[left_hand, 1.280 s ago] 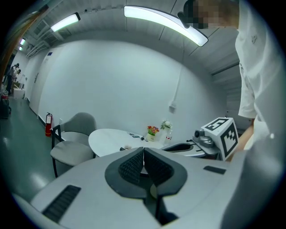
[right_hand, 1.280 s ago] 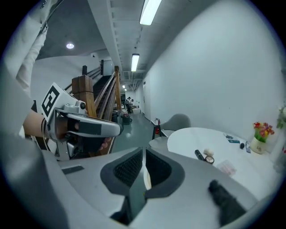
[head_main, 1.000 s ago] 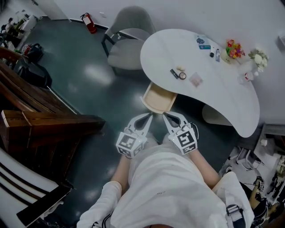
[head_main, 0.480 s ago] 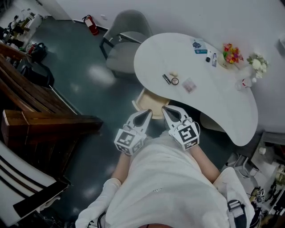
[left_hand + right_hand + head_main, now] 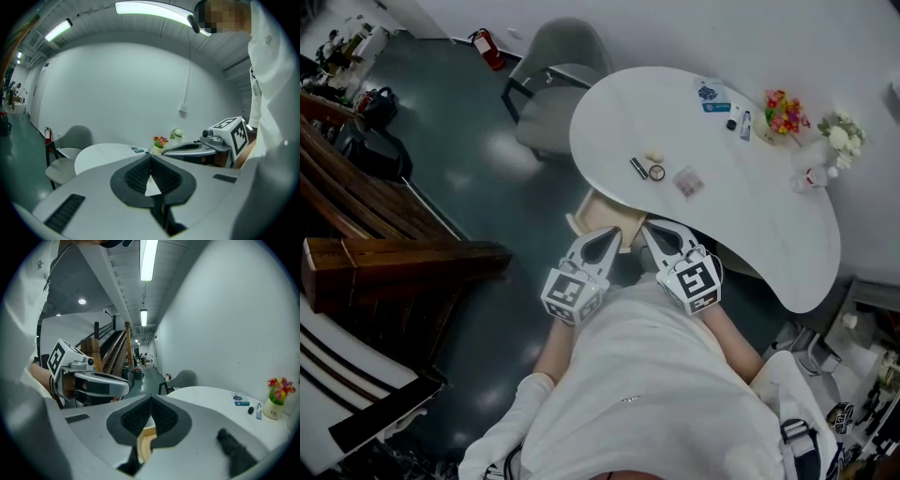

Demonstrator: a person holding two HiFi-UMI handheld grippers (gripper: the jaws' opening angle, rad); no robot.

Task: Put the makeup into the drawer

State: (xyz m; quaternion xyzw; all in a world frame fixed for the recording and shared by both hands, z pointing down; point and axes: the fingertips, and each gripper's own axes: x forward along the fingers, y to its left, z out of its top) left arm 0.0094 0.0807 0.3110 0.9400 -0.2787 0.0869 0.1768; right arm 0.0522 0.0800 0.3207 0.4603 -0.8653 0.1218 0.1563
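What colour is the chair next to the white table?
Grey. The chair shows best in the head view.

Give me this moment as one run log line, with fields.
left gripper: shut, empty | right gripper: shut, empty | drawer: open | makeup: on table

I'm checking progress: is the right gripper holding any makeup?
No, the right gripper has its jaws closed together with nothing between them.

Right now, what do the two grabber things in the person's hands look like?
Both the left gripper and right gripper are pale grey, pointed like beaks, with dark ridged pads inside. Each carries a white cube with black square markers. The person wears a white top.
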